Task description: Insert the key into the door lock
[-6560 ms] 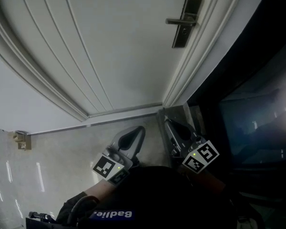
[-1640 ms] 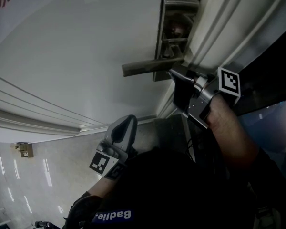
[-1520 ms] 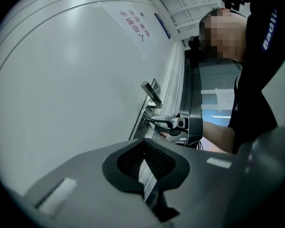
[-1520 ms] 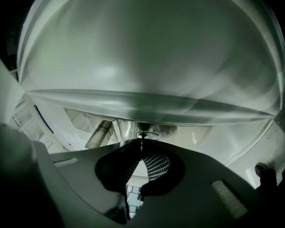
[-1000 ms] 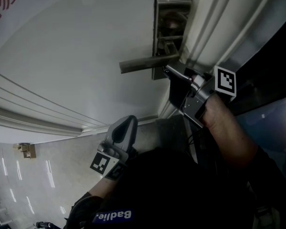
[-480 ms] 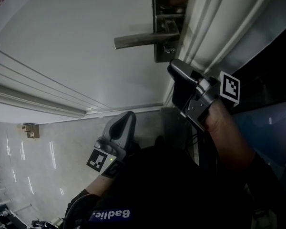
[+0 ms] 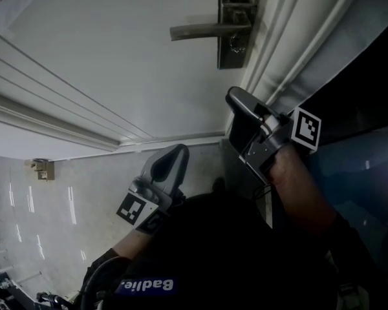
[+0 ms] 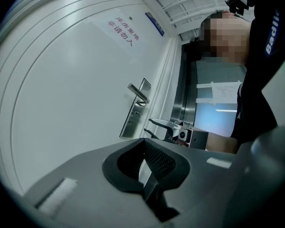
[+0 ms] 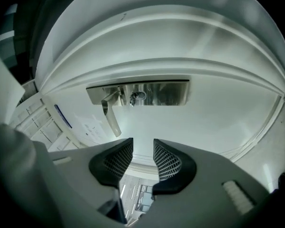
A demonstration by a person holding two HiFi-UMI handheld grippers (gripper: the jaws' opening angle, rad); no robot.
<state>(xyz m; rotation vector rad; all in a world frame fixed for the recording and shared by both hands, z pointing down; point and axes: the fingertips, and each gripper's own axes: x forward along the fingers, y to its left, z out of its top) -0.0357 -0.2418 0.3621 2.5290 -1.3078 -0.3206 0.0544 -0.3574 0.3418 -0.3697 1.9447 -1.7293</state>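
Observation:
The metal lock plate (image 7: 236, 24) with its lever handle (image 7: 204, 30) sits on the white door (image 7: 116, 63). A small key with a ring (image 7: 235, 42) sticks out of the plate below the handle; in the right gripper view the key (image 9: 137, 97) shows beside the handle's root (image 9: 111, 99). My right gripper (image 7: 236, 105) hangs below the plate, apart from it, pointing at it. Its jaws are closing and nothing is between them (image 9: 142, 156). My left gripper (image 7: 169, 163) is lower, near my body, shut and holding nothing (image 8: 143, 144). It also sees the right gripper (image 8: 154, 127).
The door frame's mouldings (image 7: 278, 57) run along the plate's right side, with a dark glass panel (image 7: 362, 173) beyond. Pale tiled floor (image 7: 45, 205) lies at the lower left, with a small door stop (image 7: 44, 168) on it. A sign (image 8: 121, 26) hangs on the door.
My right gripper has drawn back and down from the lock plate, where its tips were a second ago. The key stays in the plate. The left gripper has shifted only a little.

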